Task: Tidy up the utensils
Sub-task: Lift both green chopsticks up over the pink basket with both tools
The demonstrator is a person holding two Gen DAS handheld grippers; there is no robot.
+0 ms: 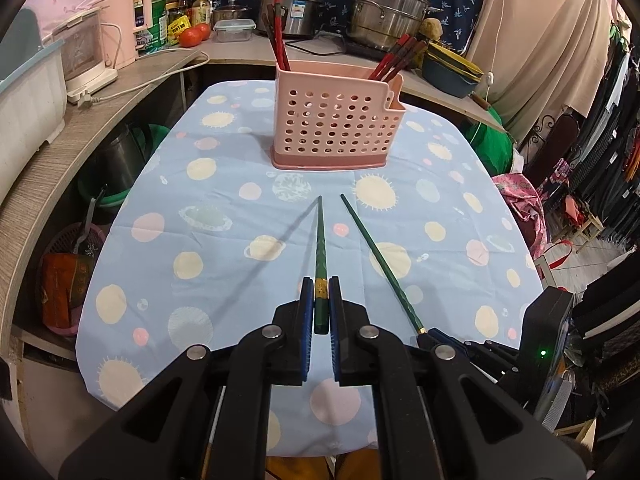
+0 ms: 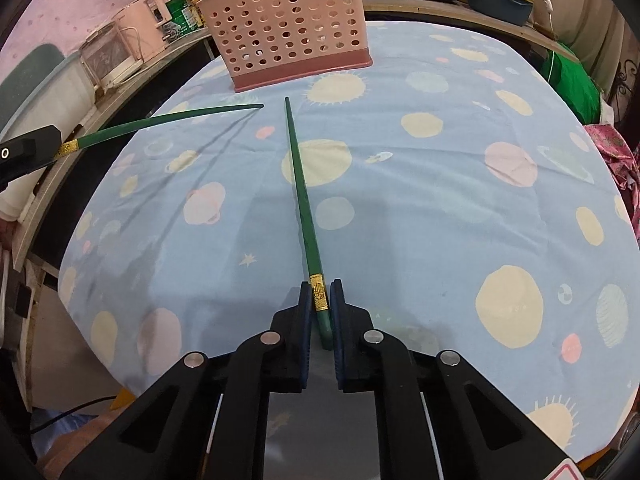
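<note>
My left gripper (image 1: 321, 286) is shut on the gold-banded end of a green chopstick (image 1: 320, 240). Its tip points at the pink perforated holder (image 1: 336, 120) and is raised, throwing a shadow on the cloth. A second green chopstick (image 2: 302, 200) is pinched at its gold band by my right gripper (image 2: 321, 286), which is shut. It lies low along the blue cloth, and I cannot tell whether it touches. In the left wrist view this chopstick (image 1: 376, 256) runs to the right gripper (image 1: 432, 336) at lower right. Red chopsticks (image 1: 276, 28) stand in the holder (image 2: 288, 28).
The table (image 2: 440, 200) has a blue planet-print cloth. A curved counter (image 1: 48, 152) wraps the left and back, with steel pots (image 1: 384, 4), a pink appliance (image 1: 124, 28), tomatoes (image 1: 194, 34) and a dish tub. Hanging clothes and a green bag (image 1: 492, 140) stand to the right.
</note>
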